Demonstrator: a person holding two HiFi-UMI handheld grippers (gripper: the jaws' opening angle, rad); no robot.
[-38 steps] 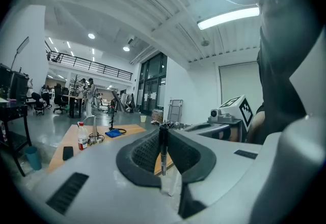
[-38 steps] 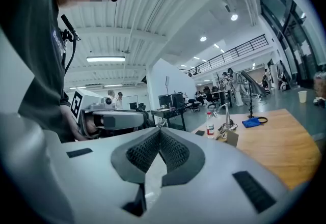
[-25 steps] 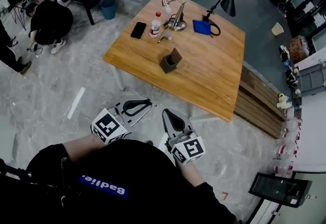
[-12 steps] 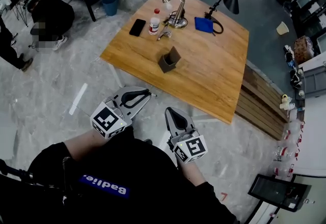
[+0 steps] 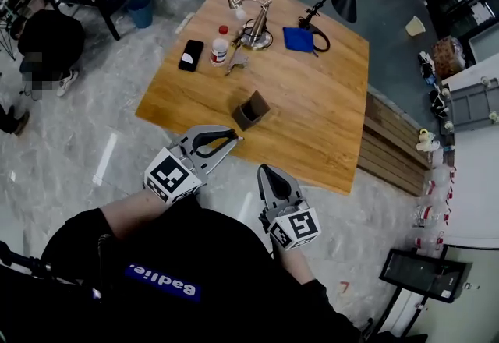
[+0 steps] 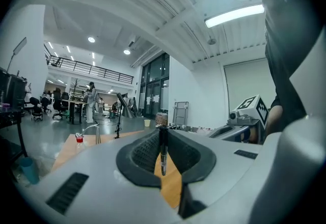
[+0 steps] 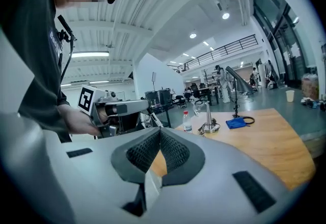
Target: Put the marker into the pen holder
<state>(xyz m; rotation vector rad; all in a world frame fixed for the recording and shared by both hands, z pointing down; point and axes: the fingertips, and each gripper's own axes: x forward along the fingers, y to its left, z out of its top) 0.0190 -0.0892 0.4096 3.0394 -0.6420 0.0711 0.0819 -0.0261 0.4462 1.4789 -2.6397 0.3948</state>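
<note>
Honey-toned square wooden table (image 5: 327,100) seen from the head view, with a dark boxy pen holder (image 5: 250,110) just ahead of the left gripper (image 5: 232,139).

Left gripper view: ribbed black pads (image 6: 142,151) clamp a slim dark marker (image 6: 162,149).

Right gripper view: the right gripper (image 7: 159,131) has its jaws pressed together, empty.

Honey-brown square wooden table top (image 5: 312,115) coming up smooth, satin sheen, over a glossy grey marbled floor (image 5: 93,123). The left gripper (image 6: 163,130) shows a matt grey plastic shell and ribbed black rubber pads (image 6: 145,151) (quite dull).
</note>
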